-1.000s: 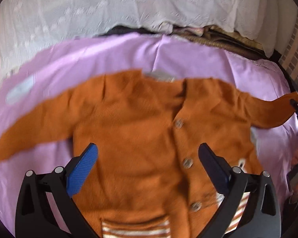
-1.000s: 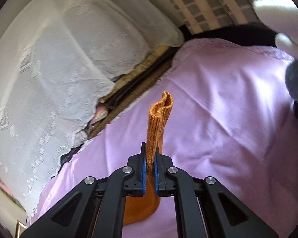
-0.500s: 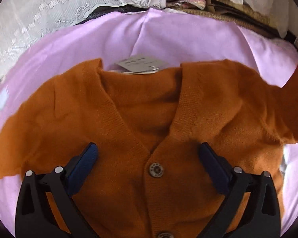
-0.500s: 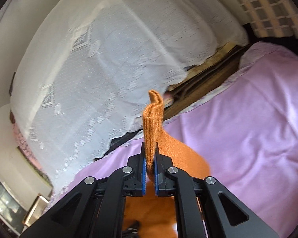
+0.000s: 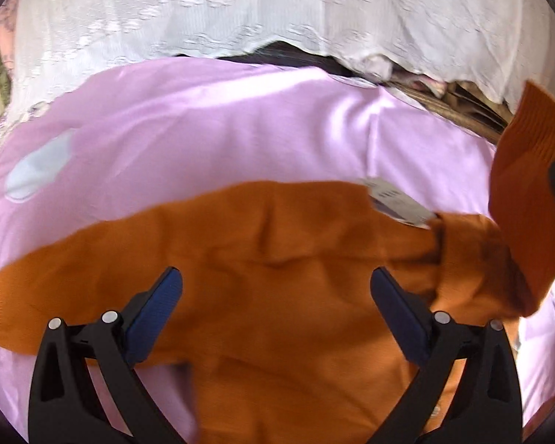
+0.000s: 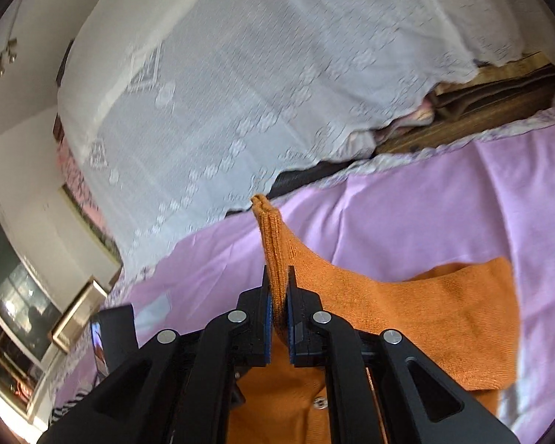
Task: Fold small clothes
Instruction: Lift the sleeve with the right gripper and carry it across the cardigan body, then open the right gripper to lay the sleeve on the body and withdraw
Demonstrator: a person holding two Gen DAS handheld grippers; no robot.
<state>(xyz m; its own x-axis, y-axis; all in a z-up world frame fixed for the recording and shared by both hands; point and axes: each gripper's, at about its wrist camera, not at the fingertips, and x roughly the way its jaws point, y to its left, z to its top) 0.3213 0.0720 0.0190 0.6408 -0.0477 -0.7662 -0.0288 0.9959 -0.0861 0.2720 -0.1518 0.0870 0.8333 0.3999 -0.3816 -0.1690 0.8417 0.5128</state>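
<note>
The orange cardigan [image 5: 277,296] lay on the lilac bedsheet [image 5: 203,129]. Its sleeve cuff [image 6: 268,236], clenched in the right tongs [image 6: 278,327], had been carried inward over the body, beginning the fold. The left tongs [image 5: 275,314] were held released above the other sleeve.

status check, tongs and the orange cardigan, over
Right tongs shut on sleeve cuff, lifted over orange cardigan. Left tongs open, empty, above its body. Paper tag at collar; nothing blocking.

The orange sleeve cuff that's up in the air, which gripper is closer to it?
Right. The right gripper is shut on the sleeve cuff, pinching it. The left gripper is open over the spread cardigan, with the lifted cuff off to its side.
</note>
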